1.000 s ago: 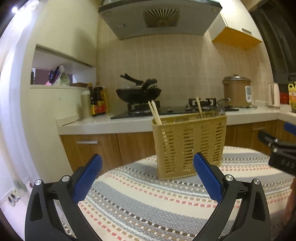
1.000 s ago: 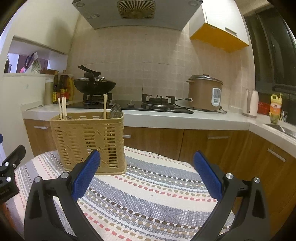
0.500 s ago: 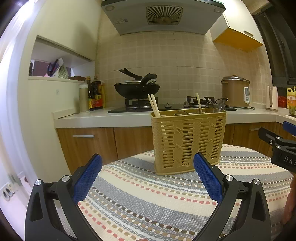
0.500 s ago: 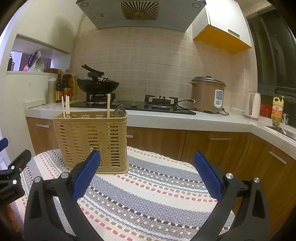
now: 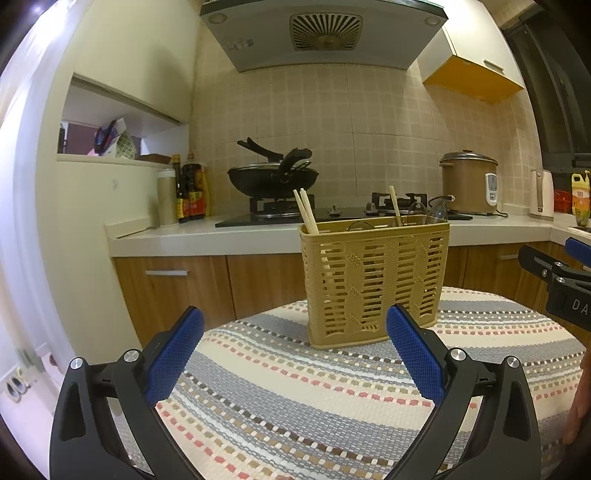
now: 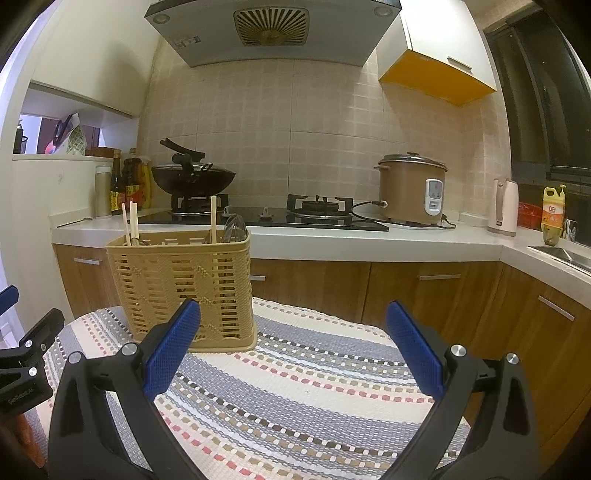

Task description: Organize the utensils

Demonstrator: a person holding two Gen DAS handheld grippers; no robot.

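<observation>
A tan slotted basket (image 5: 375, 280) stands upright on a tabletop covered with a striped woven cloth (image 5: 295, 387), just right of centre in the left wrist view and in the left half of the right wrist view (image 6: 181, 288). Two chopsticks (image 5: 306, 211) lean out of its left end, a single chopstick (image 5: 394, 201) rises further right, and the rounded tops of metal utensils (image 5: 428, 214) show above the rim beside it.

The left claw (image 5: 295, 354) sits at the bottom of its frame with its blue pads wide apart and nothing between them; its right pad overlaps the basket's lower right corner in the picture, though contact cannot be told. The right claw (image 6: 293, 350) is likewise spread wide and empty over the cloth, its left pad in front of the basket's base. Each claw appears at the edge of the other's view.

Behind, along the middle of both frames, a counter carries a black wok (image 5: 272, 179) on a gas stove, bottles (image 5: 190, 190) at the left, and a brown rice cooker (image 6: 412, 188) at the right, under a range hood (image 5: 321, 31).
</observation>
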